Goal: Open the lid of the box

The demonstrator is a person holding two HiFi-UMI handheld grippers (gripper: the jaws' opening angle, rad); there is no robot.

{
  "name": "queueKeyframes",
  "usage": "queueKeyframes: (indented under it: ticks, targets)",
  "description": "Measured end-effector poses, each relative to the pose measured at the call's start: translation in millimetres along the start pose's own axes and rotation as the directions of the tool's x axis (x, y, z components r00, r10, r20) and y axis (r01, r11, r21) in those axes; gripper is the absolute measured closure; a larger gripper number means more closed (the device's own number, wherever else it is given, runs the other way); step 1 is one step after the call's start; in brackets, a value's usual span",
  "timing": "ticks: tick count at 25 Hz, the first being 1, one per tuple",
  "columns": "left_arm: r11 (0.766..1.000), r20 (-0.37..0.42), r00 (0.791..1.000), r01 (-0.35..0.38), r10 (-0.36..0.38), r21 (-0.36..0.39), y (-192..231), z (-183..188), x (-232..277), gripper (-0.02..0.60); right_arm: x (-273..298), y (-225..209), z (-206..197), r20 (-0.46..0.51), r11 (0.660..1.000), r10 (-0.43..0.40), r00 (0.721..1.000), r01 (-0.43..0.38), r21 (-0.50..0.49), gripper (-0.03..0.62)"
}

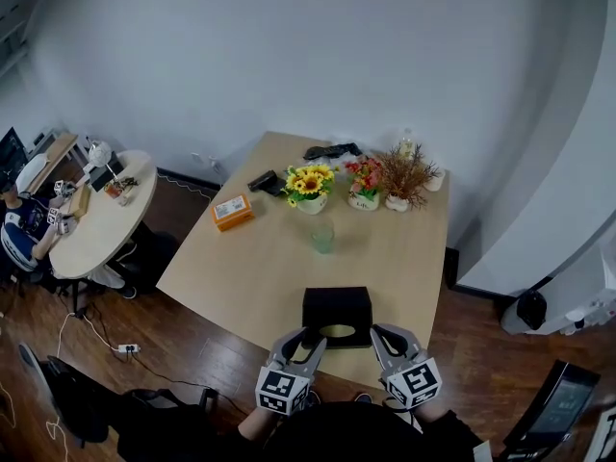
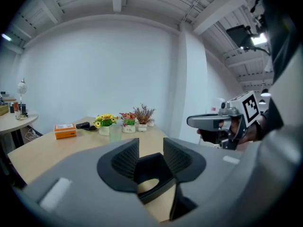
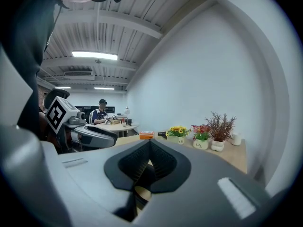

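A black box [image 1: 337, 308] with an oval hole in its top stands at the near edge of the wooden table [image 1: 260, 268]. My left gripper [image 1: 306, 341] reaches its near left corner. In the left gripper view the box's lid corner [image 2: 152, 171] fills the gap between the ribbed pads [image 2: 124, 159], and the left gripper [image 2: 151, 155] is shut on it. My right gripper [image 1: 381, 339] is by the near right corner. In its own view the right gripper [image 3: 149, 148] is shut with the jaws meeting and nothing between them, and the box [image 3: 143, 176] lies just below.
Further back on the table are a clear cup [image 1: 322, 236], an orange box [image 1: 232, 212], a sunflower pot [image 1: 310, 187], two more flower pots [image 1: 385, 183] and black items [image 1: 332, 150]. A person sits at a round table [image 1: 101, 229] at the left. Cables lie on the floor [image 1: 125, 348].
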State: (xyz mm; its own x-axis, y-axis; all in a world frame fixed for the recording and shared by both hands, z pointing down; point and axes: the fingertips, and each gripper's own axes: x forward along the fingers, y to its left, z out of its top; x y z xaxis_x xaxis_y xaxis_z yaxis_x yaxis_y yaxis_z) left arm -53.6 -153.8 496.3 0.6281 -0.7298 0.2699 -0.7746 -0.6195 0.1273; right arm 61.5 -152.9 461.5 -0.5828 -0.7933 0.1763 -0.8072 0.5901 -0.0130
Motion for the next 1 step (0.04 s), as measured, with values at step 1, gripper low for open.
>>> queueKeyframes:
  ticks: [1]
  targets:
    - [1.000,0.000,1.000,0.002,-0.002,0.002,-0.7,-0.3,1.6,0.440,-0.2,-1.7,0.3,0.003,1.000,0.000,1.000,0.000,0.001,0.594]
